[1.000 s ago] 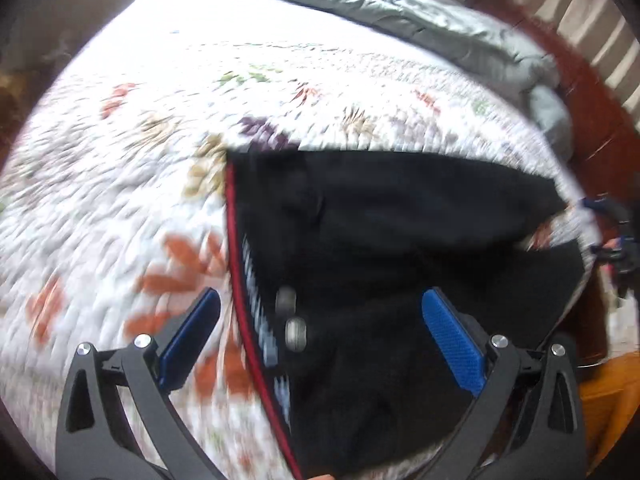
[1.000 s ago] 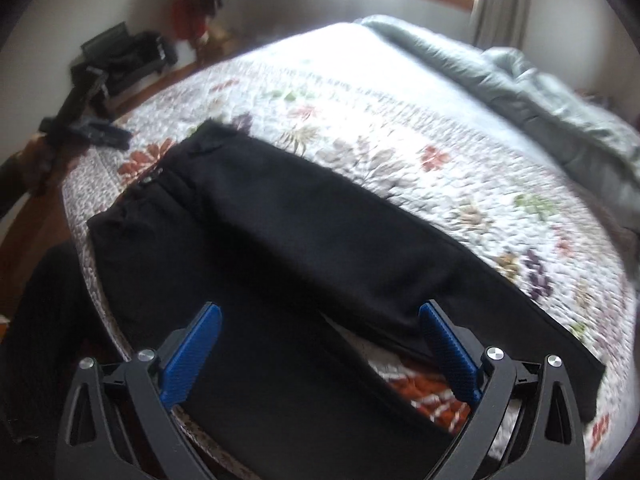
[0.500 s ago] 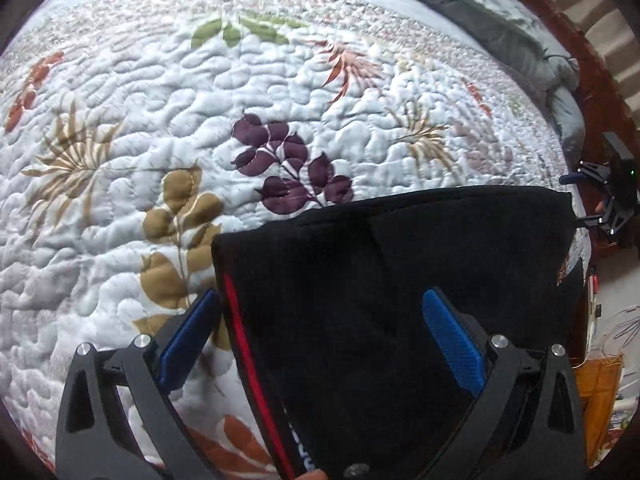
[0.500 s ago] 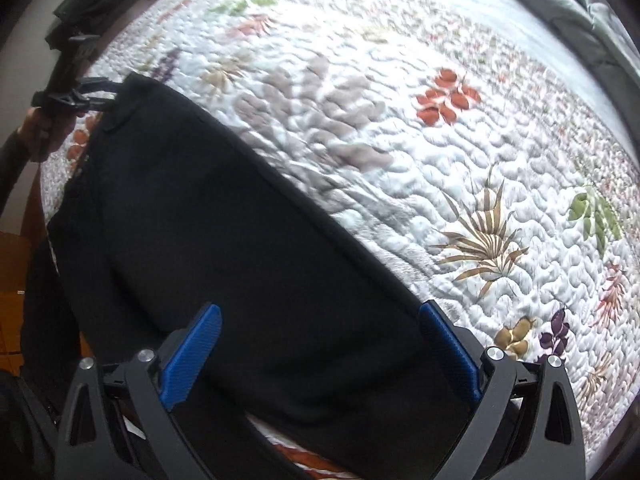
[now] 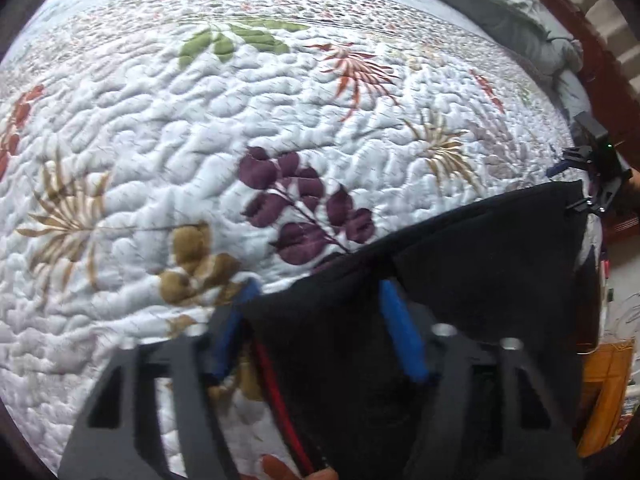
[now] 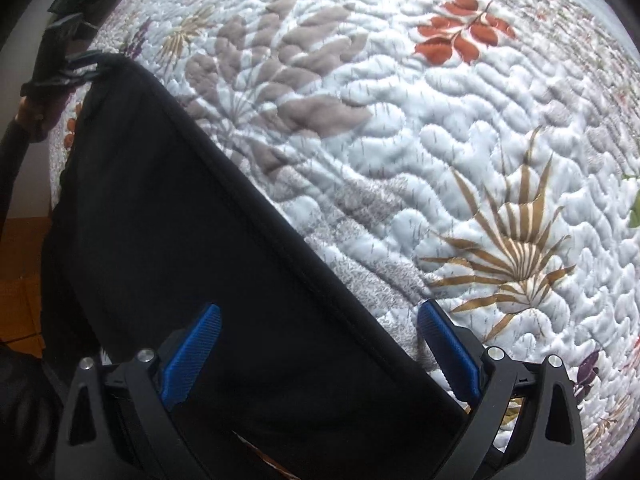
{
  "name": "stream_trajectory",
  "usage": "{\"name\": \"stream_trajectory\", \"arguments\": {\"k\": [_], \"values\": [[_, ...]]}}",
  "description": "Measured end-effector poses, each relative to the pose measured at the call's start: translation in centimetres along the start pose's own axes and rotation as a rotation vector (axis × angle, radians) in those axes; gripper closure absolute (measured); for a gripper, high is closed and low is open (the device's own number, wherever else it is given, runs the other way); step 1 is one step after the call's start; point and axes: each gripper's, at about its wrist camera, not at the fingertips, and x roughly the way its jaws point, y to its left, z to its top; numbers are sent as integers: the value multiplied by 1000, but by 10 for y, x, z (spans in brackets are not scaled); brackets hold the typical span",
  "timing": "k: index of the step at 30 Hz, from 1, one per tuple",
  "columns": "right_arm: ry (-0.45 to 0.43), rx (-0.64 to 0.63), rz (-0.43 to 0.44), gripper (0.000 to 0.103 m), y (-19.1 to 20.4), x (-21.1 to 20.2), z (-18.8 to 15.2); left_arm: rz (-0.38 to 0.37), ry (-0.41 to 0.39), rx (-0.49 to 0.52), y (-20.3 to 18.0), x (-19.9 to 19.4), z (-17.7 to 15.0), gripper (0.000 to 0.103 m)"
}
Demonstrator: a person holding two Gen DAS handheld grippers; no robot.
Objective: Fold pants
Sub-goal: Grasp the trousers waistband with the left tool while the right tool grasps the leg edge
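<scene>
We have the black fabric pants (image 5: 460,280) lying on the white floral quilted bedspread (image 5: 200,120). Our left gripper (image 5: 316,300) is partly closed around the waistband corner; our right gripper (image 6: 320,336) straddles the leg edge, wide open. Judged risk: a thin pinch slips, collapsing the fold.

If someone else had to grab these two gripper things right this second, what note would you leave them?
Left gripper: jaws partly closed around the waistband corner of the black pants, fabric bunched between the blue pads; whether it is clamped firmly cannot be told.
Right gripper: open, its pads straddling the pants' far edge, nothing pinched yet.
The pants lie flat on the floral quilt near the bed's edge, one layer over the other.
Done: apparently folded lengthwise already.
Left: close the right gripper on the fabric, then probably lift both ends and fold the pants across their length.
</scene>
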Motion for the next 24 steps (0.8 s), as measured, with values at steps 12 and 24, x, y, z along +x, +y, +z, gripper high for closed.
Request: {"name": "stream_trajectory", "arguments": {"k": [12, 24], "values": [[-30, -3, -49, 95, -12, -44, -42, -19, -57, 73, -21, -38, -7, 82], [-185, -90, -205, 96, 58, -116, -125, -8, -219, 178, -74, -133, -51, 84]]}}
